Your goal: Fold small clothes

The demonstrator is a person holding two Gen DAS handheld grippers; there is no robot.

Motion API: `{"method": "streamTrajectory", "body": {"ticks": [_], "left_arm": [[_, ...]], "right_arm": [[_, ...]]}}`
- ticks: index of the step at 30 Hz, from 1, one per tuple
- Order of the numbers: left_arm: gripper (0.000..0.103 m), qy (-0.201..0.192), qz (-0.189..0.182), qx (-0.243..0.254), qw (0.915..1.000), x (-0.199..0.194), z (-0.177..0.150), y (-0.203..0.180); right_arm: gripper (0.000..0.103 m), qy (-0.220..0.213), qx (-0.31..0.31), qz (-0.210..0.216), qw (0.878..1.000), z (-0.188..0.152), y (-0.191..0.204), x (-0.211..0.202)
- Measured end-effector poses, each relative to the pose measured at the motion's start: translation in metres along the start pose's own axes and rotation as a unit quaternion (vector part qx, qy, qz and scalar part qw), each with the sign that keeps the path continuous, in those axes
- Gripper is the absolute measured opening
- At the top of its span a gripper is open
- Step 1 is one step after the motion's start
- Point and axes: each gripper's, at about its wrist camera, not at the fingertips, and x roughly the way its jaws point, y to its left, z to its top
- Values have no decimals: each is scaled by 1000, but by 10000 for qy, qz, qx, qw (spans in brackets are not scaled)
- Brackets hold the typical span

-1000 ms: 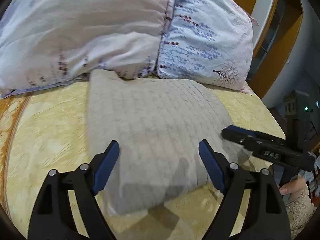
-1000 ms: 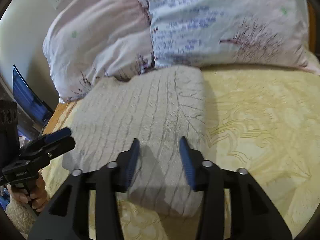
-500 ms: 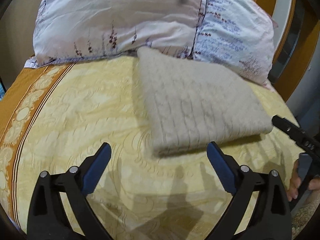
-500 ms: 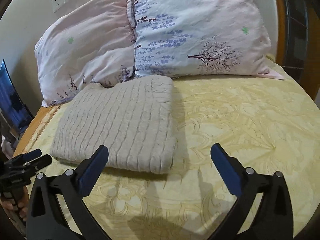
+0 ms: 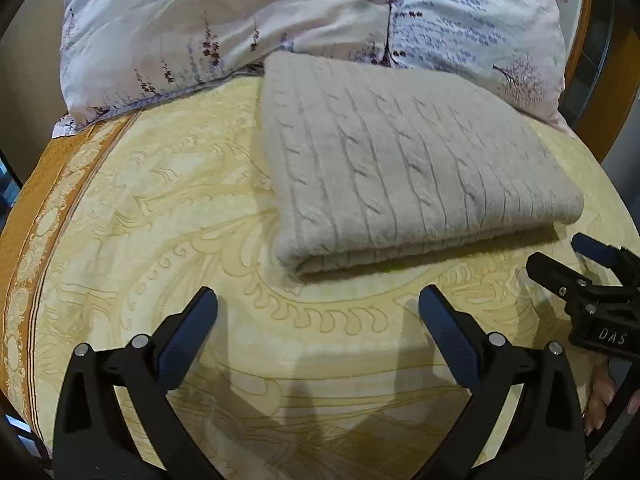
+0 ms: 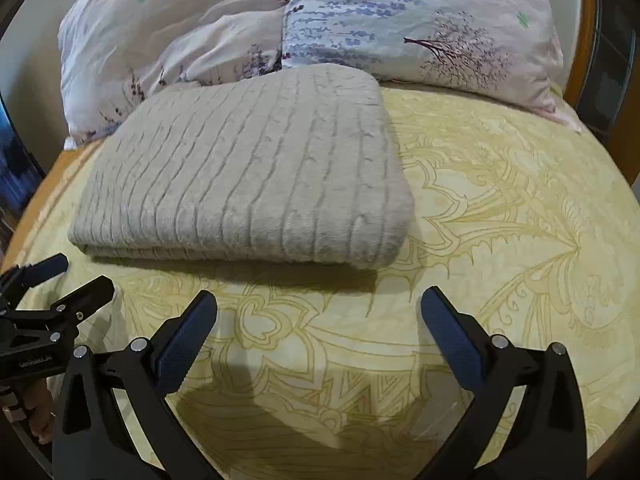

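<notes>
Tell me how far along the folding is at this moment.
Done, by the look of it: the sweater lies as a neat folded rectangle on the bedspread, its far edge against the pillows. In hand: nothing. The left gripper is opening and the right gripper is wide open, both clear of the knit, with nothing between the jaws. Left: no other garment shows in either view.

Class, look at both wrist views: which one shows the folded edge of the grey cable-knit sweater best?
The left wrist view. There the grey cable-knit sweater shows its near folded edge with stacked layers visible along the whole front. The right wrist view shows the sweater's top and rounded near edge, but the layers are visible only at its left end.
</notes>
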Motion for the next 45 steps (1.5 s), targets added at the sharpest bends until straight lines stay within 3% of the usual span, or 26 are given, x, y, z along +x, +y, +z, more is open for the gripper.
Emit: {"method": "streamTrajectory", "body": {"ticks": [7, 45], "left_arm": [[101, -6, 163, 48, 9999, 2, 1, -3], [101, -58, 120, 54, 9999, 3, 1, -1]], "right_arm": [[102, 0, -248, -216, 9995, -5, 10, 2], [102, -42, -246, -213, 9995, -6, 10, 2]]}}
